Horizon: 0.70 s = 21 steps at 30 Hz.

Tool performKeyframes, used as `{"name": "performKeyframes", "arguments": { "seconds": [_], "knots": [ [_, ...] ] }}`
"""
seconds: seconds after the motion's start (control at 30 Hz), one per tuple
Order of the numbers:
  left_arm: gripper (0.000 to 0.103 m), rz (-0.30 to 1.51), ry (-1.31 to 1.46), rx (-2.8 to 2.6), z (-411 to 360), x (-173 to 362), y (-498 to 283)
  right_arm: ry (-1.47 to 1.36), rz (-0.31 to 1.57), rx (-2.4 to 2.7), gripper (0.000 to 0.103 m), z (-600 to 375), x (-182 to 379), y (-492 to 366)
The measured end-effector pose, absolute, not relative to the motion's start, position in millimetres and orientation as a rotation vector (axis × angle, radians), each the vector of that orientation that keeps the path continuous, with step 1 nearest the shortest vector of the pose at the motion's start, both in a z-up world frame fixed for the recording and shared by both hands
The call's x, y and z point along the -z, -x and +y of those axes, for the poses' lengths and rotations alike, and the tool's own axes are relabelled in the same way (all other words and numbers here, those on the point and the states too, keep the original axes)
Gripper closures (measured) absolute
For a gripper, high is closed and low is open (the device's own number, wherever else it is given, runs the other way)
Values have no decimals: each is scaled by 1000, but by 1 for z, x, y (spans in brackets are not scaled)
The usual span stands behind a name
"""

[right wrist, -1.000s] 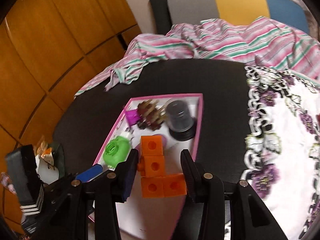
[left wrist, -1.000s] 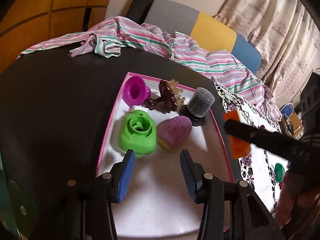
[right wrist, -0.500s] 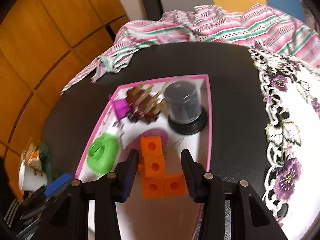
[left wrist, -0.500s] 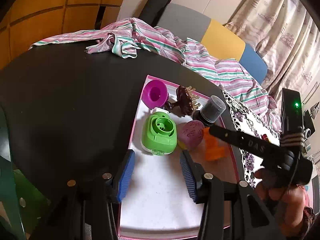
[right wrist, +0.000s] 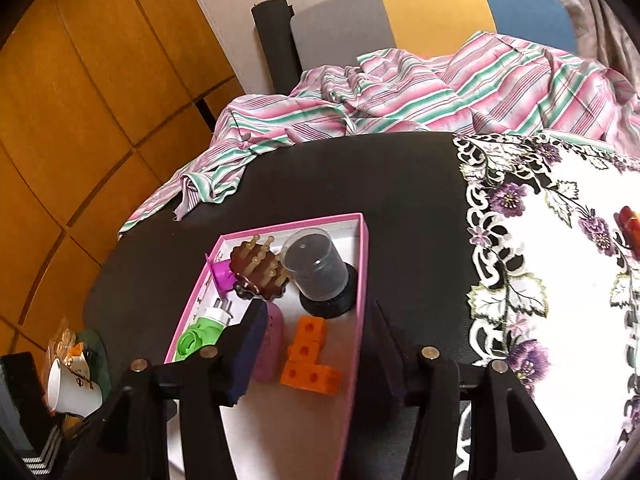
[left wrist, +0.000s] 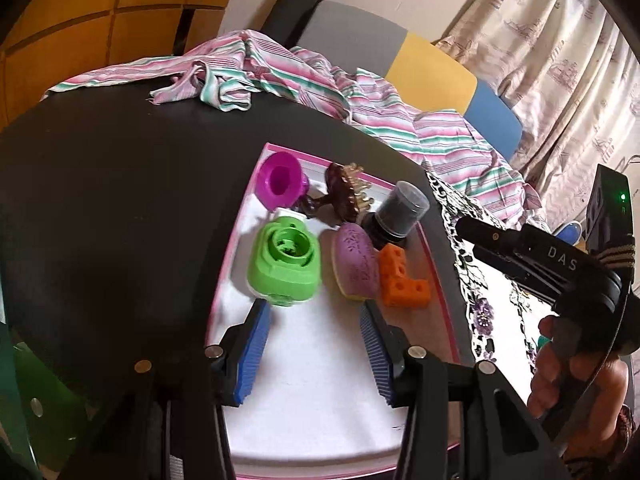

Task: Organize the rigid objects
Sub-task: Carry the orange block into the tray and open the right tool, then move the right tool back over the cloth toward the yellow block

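Clearly both sets of jaws stand spread with nothing between the pads. The right gripper hangs just above the near-right part of the pink-rimmed tray, its fingers straddling the orange block piece, which lies flat on the white floor and appears to touch neither pad; I judge it released and resting where it was meant to go. The left gripper sits over the bare near half of the same tray, empty, probably waiting its turn.

The orange block piece lies just beside the purple oval, and a dark-capped jar stands just beyond it. Left of those sits the green gadget, with a magenta funnel and brown bristled brush at the far end. So the far half is packed close, likely to keep the near floor free for more items.

Room is tight on the right: the block is close to the tray's right rim, so the right fingers should rise straight up before swinging off. The black table around the tray is open, and the floral cloth to the right carries a small amber object.
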State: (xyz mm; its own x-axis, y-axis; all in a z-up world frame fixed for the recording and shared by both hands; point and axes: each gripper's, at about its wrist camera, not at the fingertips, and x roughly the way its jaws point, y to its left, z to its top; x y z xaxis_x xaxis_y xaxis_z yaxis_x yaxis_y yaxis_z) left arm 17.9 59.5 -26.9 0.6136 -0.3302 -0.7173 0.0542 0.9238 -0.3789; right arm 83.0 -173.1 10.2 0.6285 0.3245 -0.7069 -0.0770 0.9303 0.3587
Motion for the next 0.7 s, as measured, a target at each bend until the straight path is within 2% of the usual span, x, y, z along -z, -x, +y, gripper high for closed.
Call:
{"name": "performKeyframes", "arguments": {
  "seconds": [0.7],
  "knots": [
    [53, 879, 257, 384, -7, 12, -17, -302, 904, -98, 48, -255, -4, -52]
  ]
}}
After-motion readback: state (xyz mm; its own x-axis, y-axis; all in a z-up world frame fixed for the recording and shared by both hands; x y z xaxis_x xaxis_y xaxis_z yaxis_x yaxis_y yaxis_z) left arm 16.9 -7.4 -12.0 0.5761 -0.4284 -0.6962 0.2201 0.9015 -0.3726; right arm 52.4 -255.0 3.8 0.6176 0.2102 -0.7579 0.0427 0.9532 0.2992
